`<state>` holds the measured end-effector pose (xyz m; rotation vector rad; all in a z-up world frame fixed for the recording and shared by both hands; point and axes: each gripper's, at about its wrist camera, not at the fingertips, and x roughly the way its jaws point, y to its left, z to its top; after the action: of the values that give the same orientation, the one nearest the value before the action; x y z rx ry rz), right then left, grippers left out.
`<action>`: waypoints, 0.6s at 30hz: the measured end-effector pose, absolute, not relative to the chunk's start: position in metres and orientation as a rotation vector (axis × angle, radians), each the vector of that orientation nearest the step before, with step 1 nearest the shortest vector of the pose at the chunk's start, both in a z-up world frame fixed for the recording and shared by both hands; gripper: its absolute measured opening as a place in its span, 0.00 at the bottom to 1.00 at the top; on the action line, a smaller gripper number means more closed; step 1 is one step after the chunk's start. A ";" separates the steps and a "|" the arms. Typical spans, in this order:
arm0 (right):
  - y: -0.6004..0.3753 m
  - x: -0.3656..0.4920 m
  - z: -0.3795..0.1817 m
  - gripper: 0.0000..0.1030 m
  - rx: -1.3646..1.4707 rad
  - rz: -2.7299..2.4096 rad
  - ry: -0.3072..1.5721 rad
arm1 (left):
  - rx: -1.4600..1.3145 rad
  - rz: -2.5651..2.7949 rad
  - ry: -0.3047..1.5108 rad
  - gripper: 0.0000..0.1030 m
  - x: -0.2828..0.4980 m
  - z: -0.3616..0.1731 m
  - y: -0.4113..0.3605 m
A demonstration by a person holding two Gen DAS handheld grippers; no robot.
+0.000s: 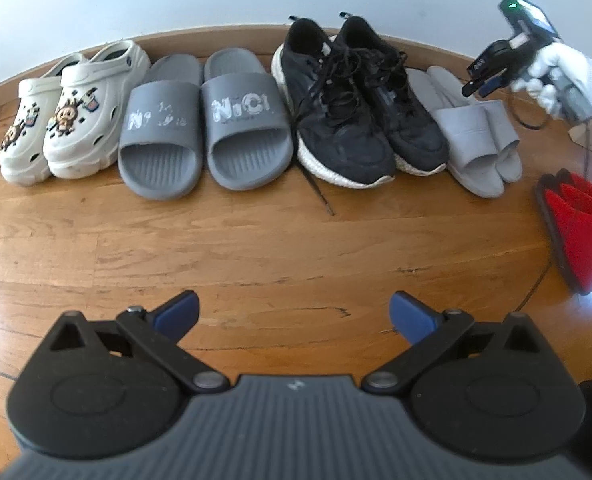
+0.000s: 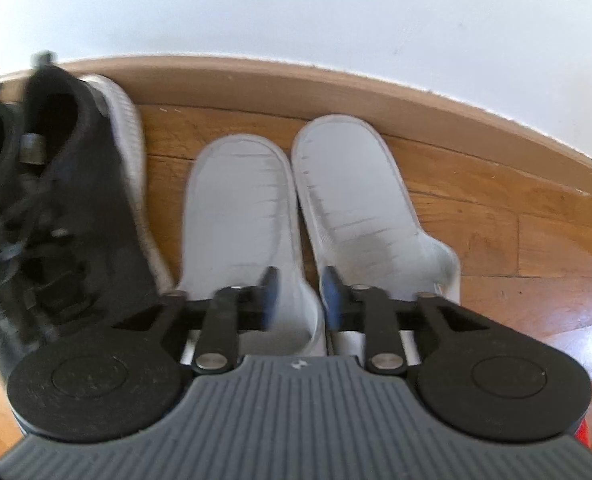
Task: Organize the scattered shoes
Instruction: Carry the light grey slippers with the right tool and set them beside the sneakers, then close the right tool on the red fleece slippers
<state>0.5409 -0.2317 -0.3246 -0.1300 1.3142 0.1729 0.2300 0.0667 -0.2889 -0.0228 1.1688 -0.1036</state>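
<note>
Four pairs stand in a row against the wall in the left wrist view: white clogs (image 1: 61, 120), dark grey slides (image 1: 203, 128), black sneakers (image 1: 360, 104) and light grey slippers (image 1: 476, 136). A red slipper (image 1: 580, 224) lies apart at the right. My left gripper (image 1: 293, 316) is open and empty, hovering over bare floor in front of the row. My right gripper (image 1: 480, 88) hangs above the light grey slippers. In the right wrist view its fingers (image 2: 298, 296) stand a little apart over the gap between the two light grey slippers (image 2: 239, 216), holding nothing.
A wooden baseboard (image 2: 336, 92) and a white wall run behind the row. The black sneaker (image 2: 75, 184) sits just left of the slippers. Wooden floor (image 1: 255, 248) stretches in front of the shoes.
</note>
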 end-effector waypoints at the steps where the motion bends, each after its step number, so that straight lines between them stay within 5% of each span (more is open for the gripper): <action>1: -0.237 0.531 -0.312 0.43 -0.133 0.195 1.305 | -0.026 -0.109 1.164 1.00 0.229 -0.288 0.066; 9: -0.330 0.451 -0.262 0.59 -0.134 0.274 1.345 | -0.014 -0.158 1.135 1.00 0.223 -0.282 0.059; 18: -0.438 0.397 -0.315 0.64 -0.177 0.128 1.476 | 0.010 -0.174 1.157 1.00 0.229 -0.288 0.042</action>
<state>0.3972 -0.4378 -0.3154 -0.1772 1.4762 0.1281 0.2293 0.0417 -0.2881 0.0104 1.1571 -0.1742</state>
